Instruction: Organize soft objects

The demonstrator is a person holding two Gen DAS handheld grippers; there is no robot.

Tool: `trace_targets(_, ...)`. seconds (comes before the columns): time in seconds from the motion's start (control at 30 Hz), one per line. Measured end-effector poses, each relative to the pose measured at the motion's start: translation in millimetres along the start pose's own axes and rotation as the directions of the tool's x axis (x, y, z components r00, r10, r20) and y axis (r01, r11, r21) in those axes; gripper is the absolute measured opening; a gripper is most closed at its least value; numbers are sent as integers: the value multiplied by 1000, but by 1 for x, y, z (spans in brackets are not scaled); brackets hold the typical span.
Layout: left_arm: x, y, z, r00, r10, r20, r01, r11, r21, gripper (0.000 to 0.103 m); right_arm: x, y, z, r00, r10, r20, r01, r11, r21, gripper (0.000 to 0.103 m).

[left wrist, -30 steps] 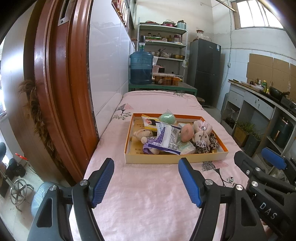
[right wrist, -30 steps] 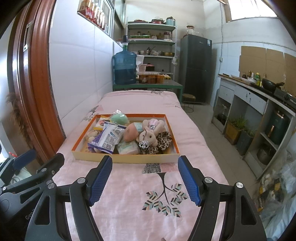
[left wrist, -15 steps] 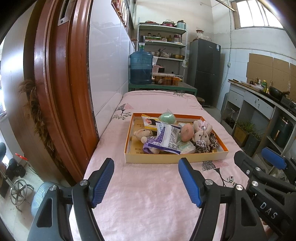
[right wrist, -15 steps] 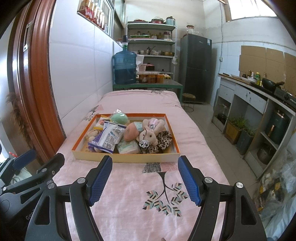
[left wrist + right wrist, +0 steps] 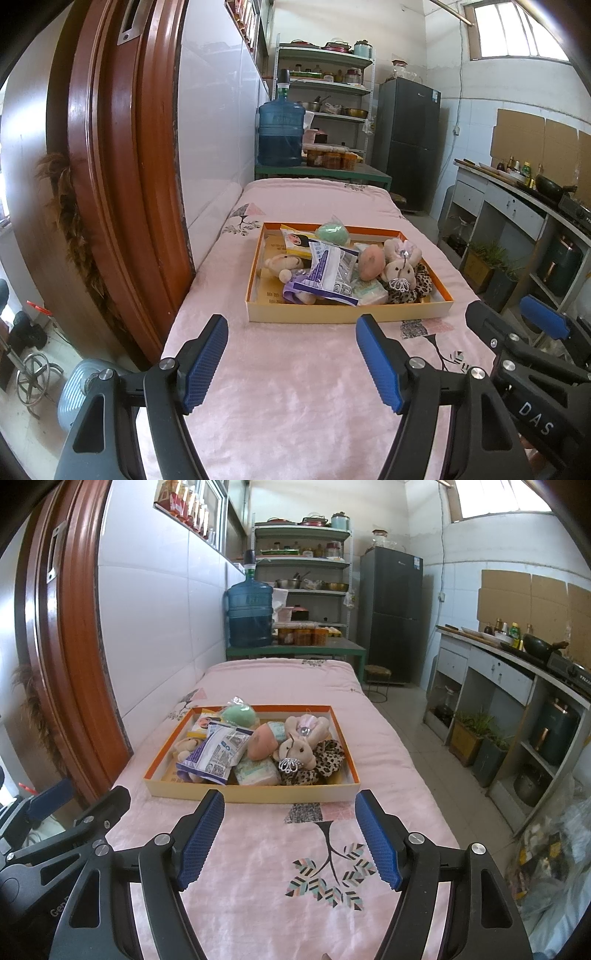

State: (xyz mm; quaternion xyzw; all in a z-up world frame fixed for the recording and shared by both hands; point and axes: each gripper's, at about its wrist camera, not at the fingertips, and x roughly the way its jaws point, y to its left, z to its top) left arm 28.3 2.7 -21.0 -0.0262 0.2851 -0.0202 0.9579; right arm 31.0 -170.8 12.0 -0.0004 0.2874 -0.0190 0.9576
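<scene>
A shallow orange-rimmed cardboard tray (image 5: 332,314) (image 5: 258,796) sits on a pink cloth-covered table. It holds several soft things: a small bear plush (image 5: 282,264), a white and purple packet (image 5: 330,273) (image 5: 218,753), a green round sponge (image 5: 332,233) (image 5: 238,716), a pink plush bunny (image 5: 400,264) (image 5: 301,744), a leopard-print scrunchie (image 5: 328,757) and a tissue pack (image 5: 256,771). My left gripper (image 5: 291,363) is open and empty, short of the tray's near edge. My right gripper (image 5: 288,840) is open and empty, also short of the tray.
A brown wooden door frame (image 5: 110,184) and tiled wall run along the table's left. A blue water jug (image 5: 280,134) and shelves stand at the far end, by a dark fridge (image 5: 406,140). A counter (image 5: 517,672) lines the right.
</scene>
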Motion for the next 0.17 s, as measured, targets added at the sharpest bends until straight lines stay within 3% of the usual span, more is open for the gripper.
trace_targets(0.17, -3, 0, -2, 1000, 23, 15, -23, 1000, 3, 72, 1, 0, -2, 1000, 5, -4, -5, 1000, 4, 75)
